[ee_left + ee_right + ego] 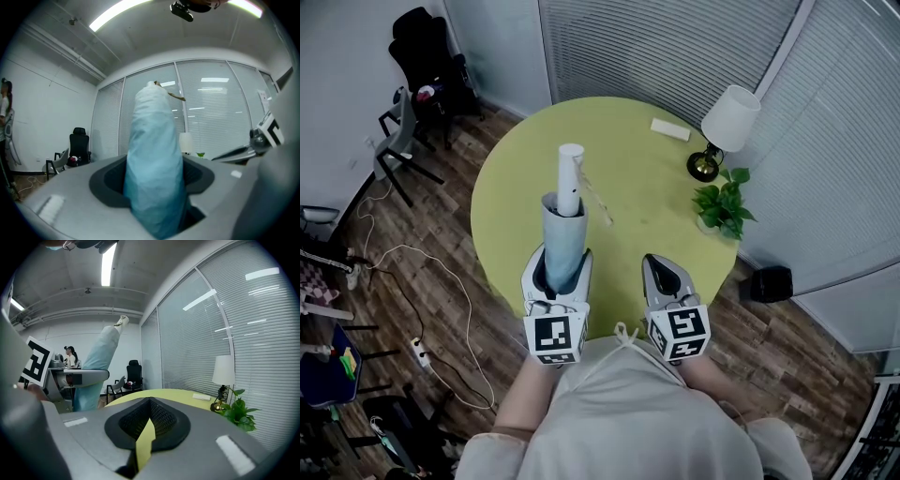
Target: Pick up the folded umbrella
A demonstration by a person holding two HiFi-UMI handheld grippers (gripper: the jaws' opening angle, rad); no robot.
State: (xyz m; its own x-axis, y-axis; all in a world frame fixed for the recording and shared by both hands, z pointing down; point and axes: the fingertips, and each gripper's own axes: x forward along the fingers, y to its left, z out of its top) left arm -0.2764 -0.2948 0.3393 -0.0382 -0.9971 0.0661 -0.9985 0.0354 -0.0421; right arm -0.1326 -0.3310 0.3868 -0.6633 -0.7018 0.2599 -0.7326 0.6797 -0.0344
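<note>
Left hand-held gripper clamps folded umbrella (lower end hidden).

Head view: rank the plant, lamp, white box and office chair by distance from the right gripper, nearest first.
From the right gripper:
1. Plant, at the right edge of the table.
2. Lamp, just behind the plant.
3. White box, on the table's far side.
4. Office chair, off the table, far upper left.
</note>
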